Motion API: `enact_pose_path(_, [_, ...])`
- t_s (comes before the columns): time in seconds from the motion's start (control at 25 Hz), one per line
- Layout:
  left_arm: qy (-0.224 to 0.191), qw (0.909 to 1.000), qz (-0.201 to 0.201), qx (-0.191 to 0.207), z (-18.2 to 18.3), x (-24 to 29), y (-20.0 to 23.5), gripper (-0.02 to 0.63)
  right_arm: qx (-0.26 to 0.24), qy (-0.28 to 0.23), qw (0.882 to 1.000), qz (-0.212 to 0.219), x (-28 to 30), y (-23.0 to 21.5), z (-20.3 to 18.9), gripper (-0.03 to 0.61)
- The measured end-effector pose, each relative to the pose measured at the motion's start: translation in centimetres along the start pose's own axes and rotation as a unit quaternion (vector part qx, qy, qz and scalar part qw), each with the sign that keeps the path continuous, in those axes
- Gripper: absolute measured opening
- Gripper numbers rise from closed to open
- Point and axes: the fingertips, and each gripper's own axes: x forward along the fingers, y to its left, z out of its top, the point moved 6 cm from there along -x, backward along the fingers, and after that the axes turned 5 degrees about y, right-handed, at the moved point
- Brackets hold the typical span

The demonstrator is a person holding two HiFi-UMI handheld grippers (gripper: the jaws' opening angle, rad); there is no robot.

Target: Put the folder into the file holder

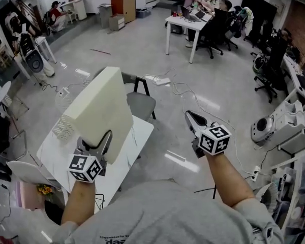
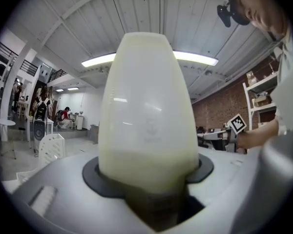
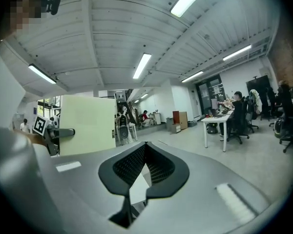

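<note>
A cream folder [image 1: 104, 103] stands tilted in the air above the white table [image 1: 140, 131], with my left gripper [image 1: 94, 140] shut on its lower edge. In the left gripper view the folder [image 2: 149, 116] fills the middle between the jaws of the left gripper [image 2: 149, 177]. The white lattice file holder [image 1: 64, 128] sits on the table's left side, partly hidden behind the folder, and shows again low at the left as file holder [image 2: 51, 147]. My right gripper [image 1: 193, 120] hangs shut and empty over the floor to the right. Its tips meet at right gripper [image 3: 145, 146], and the folder [image 3: 88, 123] is to its left.
A grey chair [image 1: 141, 104] stands just behind the table. Cables and a power strip [image 1: 162, 80] lie on the floor beyond. Desks, office chairs and seated people are far off at the back, and equipment [image 1: 274, 126] lines the right side.
</note>
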Motion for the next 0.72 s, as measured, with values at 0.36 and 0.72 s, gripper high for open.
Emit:
enact_pose_path(0.36, [0.005, 0.9981, 0.052, -0.033, -0.4, 8.6, -5.4, 0.347, -0.017, 0.031, 0.994, 0.102, 6.3, -10.0, 2.1, 0.003])
enact_pose_path(0.72, [-0.009, 0.9992, 0.038, -0.012, 1.7, 8.0, 0.4, 0.344, -0.025, 0.035, 0.987, 0.152, 13.4, -7.2, 3.6, 0.003])
